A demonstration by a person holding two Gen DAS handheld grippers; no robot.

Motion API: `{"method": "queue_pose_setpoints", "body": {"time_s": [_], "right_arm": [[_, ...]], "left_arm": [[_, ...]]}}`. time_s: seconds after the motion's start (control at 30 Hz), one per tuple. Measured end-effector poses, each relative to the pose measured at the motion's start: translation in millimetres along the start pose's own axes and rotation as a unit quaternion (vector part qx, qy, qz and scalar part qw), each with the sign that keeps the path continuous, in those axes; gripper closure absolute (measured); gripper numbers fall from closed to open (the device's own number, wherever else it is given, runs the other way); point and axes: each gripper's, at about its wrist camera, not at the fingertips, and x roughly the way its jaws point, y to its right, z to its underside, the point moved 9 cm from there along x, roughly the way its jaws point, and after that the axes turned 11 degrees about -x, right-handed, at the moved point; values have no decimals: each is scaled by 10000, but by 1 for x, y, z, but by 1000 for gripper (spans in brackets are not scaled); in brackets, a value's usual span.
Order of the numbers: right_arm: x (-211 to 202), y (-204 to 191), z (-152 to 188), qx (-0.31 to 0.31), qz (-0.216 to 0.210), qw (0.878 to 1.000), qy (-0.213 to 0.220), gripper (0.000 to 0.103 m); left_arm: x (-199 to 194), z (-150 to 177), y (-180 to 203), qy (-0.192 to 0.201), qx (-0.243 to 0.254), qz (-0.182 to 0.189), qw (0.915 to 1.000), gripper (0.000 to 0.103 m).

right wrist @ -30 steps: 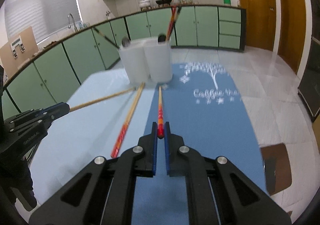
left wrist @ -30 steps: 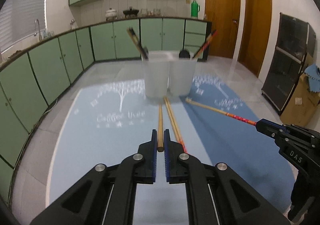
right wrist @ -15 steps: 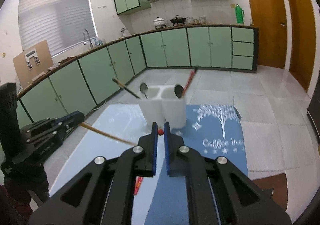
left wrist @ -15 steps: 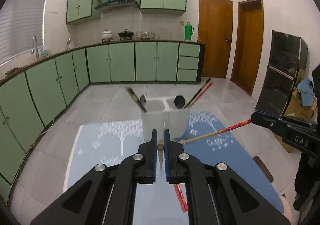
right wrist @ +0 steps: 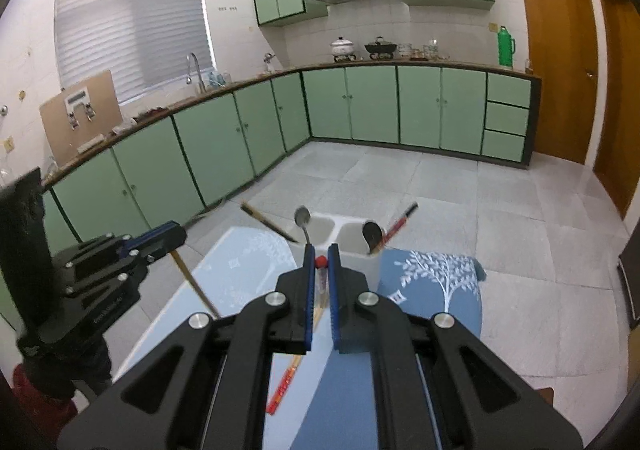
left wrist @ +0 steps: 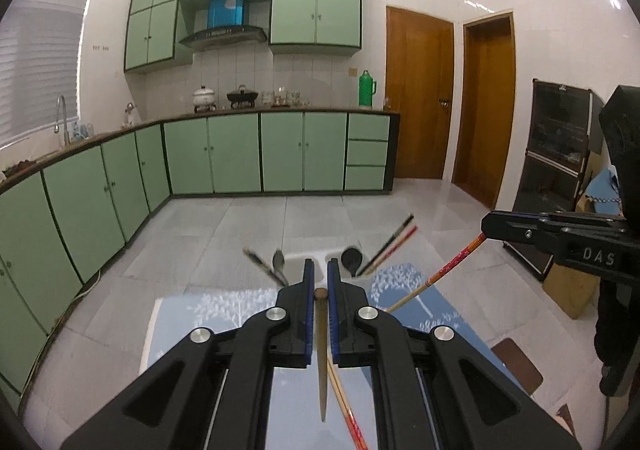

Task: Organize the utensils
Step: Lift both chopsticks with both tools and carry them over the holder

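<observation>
My left gripper [left wrist: 319,275] is shut on a plain wooden chopstick [left wrist: 321,354], which hangs down above the table. My right gripper [right wrist: 319,256] is shut on a red-ended chopstick [right wrist: 320,274], also raised; that chopstick shows in the left wrist view [left wrist: 440,274] slanting down from the right gripper. A white two-compartment holder [right wrist: 340,234] stands ahead at the mat's far end. It holds a metal spoon [right wrist: 303,220], a dark spoon [right wrist: 372,234] and leaning chopsticks [right wrist: 400,222]. One more red-ended chopstick [right wrist: 286,382] lies on the mat.
A light and dark blue mat [right wrist: 432,290] with a white tree print covers the table. Green kitchen cabinets [left wrist: 240,154] line the far wall. Wooden doors [left wrist: 420,94] stand at the right. A dark shelf unit [left wrist: 560,154] and a cardboard box [left wrist: 572,290] are on the right.
Both grippers have lifted their chopsticks off the mat and risen high above the table. The holder now sits lower in both views.
</observation>
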Motion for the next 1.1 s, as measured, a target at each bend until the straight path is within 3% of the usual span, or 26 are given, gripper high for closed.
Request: {"method": "queue_pose_setpoints", "body": {"time_s": [0.27,0.43,0.57,0.83,1.1], "right_arm": [[-10,22,-48,-120,170,9996,196,98],[7,33,-73,-326,374,9987,79,98],[32,42,-84,-418,513,9977,-109,98],[93,54,-79,-354,570,9966,-473,98],[133,53,-56,-236,497,9951,-820,98]], "left_arm": [[5,-66,5,633,-87,120,9979,97],[18,-119,12,1152,-75,137,9932,97],[41,-137,16,1338,27,59,9910,97],[100,-111,12,1121,48,-27,9937,97],[148,-75,6,593,15,20,9982,97]]}}
